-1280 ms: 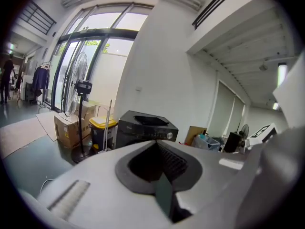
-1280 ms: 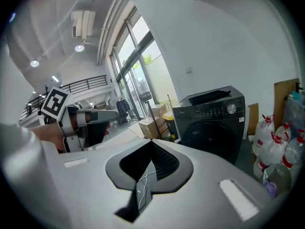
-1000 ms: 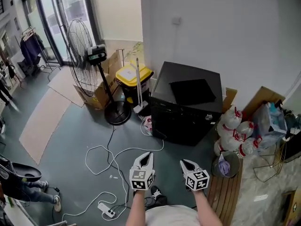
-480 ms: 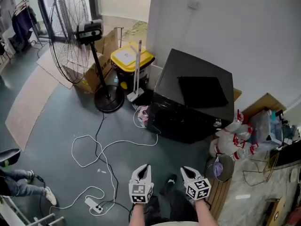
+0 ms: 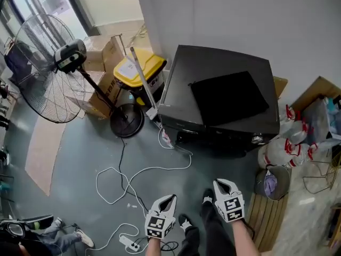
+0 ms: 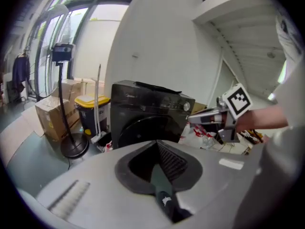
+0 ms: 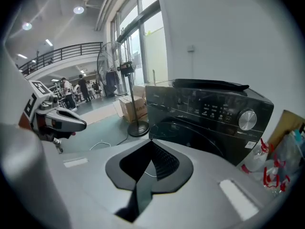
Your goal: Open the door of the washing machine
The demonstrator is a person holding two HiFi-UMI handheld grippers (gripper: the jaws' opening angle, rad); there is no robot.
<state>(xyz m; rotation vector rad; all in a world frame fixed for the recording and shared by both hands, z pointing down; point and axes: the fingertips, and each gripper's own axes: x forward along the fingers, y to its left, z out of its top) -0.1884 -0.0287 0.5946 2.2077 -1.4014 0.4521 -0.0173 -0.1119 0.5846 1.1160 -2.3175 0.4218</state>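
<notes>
A black front-loading washing machine [image 5: 218, 97] stands against the white wall, its round door [image 6: 143, 130] closed. The same door [image 7: 200, 137] sits under a control panel with a silver knob [image 7: 247, 119] in the right gripper view. My left gripper [image 5: 169, 199] and right gripper [image 5: 219, 184] hang side by side over the floor, short of the machine's front and apart from it. Both are shut and hold nothing. Each gripper appears in the other's view, the right gripper [image 6: 190, 119] and the left gripper [image 7: 83, 124].
A standing fan [image 5: 48, 76], a yellow-lidded bin [image 5: 139, 67] and cardboard boxes [image 5: 106, 63] stand left of the machine. White cables [image 5: 128, 177] and a power strip [image 5: 128, 242] lie on the floor. Bottles and bags [image 5: 290, 143] crowd the right side, beside a wooden pallet [image 5: 266, 217].
The head view has closed in on the washing machine, which now looks larger. Both grippers have dropped lower and come nearer its front. Their jaws stayed shut.
</notes>
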